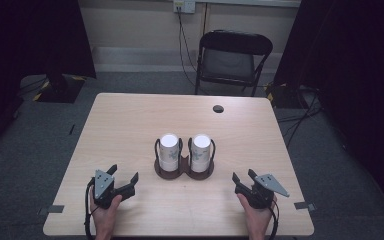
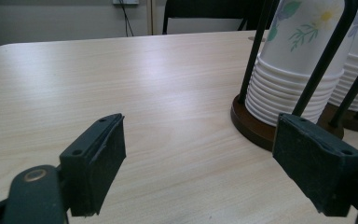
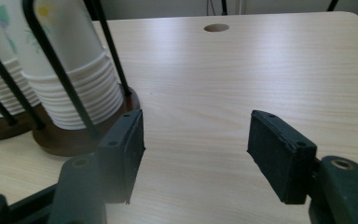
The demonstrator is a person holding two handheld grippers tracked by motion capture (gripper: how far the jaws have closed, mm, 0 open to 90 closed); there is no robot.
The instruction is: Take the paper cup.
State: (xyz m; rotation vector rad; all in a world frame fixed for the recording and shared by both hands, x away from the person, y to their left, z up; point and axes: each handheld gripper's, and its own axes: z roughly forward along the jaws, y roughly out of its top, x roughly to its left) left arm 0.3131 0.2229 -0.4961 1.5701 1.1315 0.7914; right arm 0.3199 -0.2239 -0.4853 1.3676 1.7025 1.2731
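A folding chair (image 1: 232, 57) stands beyond the table (image 1: 130, 120), and a round cable hole (image 1: 218, 108) sits near the far edge; nothing lies between the tongs and the cup holder (image 1: 184, 169); the holder, with two stacks of upturned paper cups (image 1: 170, 150), stands mid-table, ahead of and between both grippers; the left gripper (image 1: 125, 181) rests released, jaws wide apart and empty; the right gripper (image 1: 243, 179) is likewise parted with nothing between its jaws, well apart from the holder.
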